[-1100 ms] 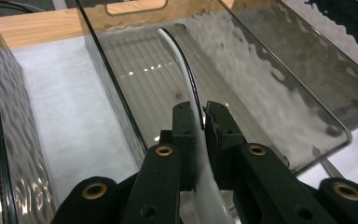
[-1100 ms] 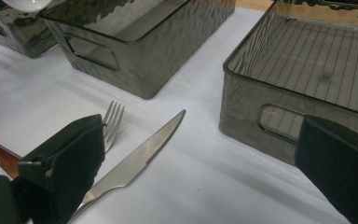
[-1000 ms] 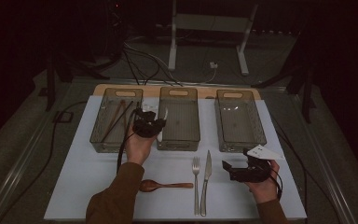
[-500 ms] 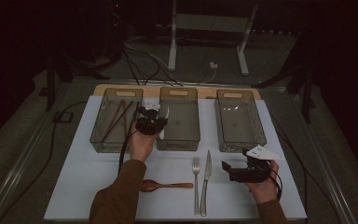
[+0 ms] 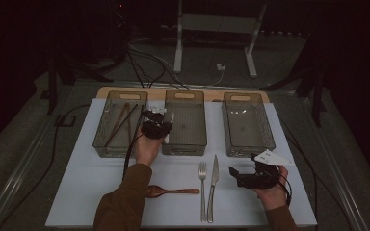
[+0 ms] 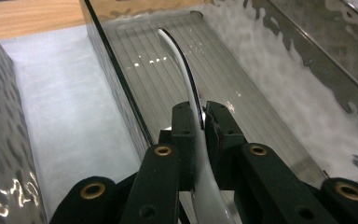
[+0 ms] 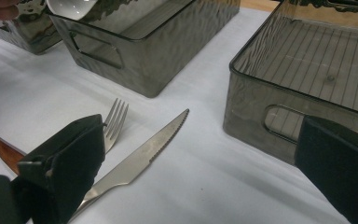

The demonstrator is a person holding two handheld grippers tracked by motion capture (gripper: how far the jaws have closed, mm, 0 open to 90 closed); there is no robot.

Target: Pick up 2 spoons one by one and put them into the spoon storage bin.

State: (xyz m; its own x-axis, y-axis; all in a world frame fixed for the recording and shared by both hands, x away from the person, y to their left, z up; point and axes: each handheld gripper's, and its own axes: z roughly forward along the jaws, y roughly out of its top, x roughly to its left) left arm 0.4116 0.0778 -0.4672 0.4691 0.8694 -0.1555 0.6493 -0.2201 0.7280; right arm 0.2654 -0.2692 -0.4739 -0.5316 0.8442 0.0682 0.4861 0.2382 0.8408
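Left gripper: jaws clamped on the handle of a white ceramic spoon. The handle runs up between the two black pads and curves away over the middle bin; its far end hangs above the ribbed bin floor, and contact with the floor cannot be judged. In the high view this gripper sits at the left rim of the middle bin, and the spoon shows there as a small white sliver.

Right gripper: jaws stand wide apart, nothing between them. It is held low over the white mat, near the front right, in the person's right hand. The right gripper view looks between the two pads at a serrated knife and a fork, both lying flat on the mat.

Outward from there:
- Left bin holds dark chopsticks, lying slanted.
- Right bin, well apart from both grippers; contents not discernible.
- Fork and knife lie side by side in front of the middle bin, just beside each other.
- Wooden spoon lies crosswise on the mat, left of the fork, near the left sleeve.
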